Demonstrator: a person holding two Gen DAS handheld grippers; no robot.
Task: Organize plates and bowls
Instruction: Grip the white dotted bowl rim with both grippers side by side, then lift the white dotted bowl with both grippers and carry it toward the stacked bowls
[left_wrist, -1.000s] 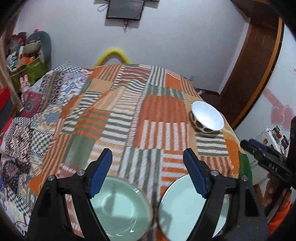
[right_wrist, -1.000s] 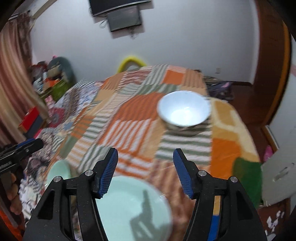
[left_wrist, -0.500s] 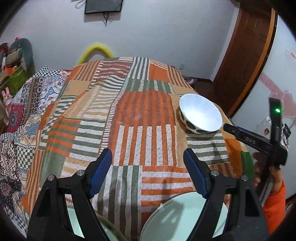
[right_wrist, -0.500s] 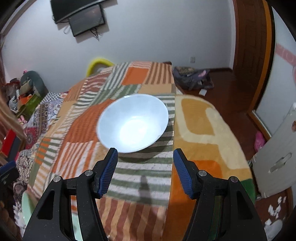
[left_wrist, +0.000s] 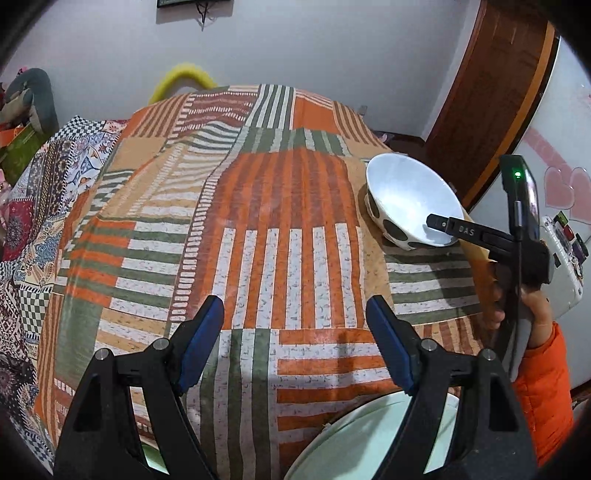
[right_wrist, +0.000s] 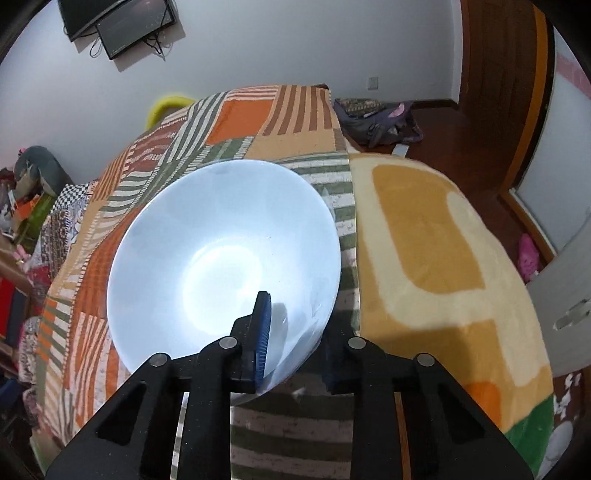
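A white bowl with dark spots outside stands on the striped patchwork blanket at its right side; it also shows in the left wrist view. My right gripper straddles the bowl's near rim, one blue finger inside the bowl, the other hidden outside under the wall, jaws narrowed on the rim. It also shows in the left wrist view. My left gripper is open and empty above the blanket. A pale green plate lies below its right finger; a sliver of a second plate shows lower left.
The blanket covers a bed with a yellow-orange fleece on its right part. A wooden door and a white cabinet stand to the right. Bags lie on the floor. Clutter sits far left.
My right gripper moved forward to the bowl and its jaws narrowed over the near rim. My left gripper drew back a little, so the green plates slid down out of its view.
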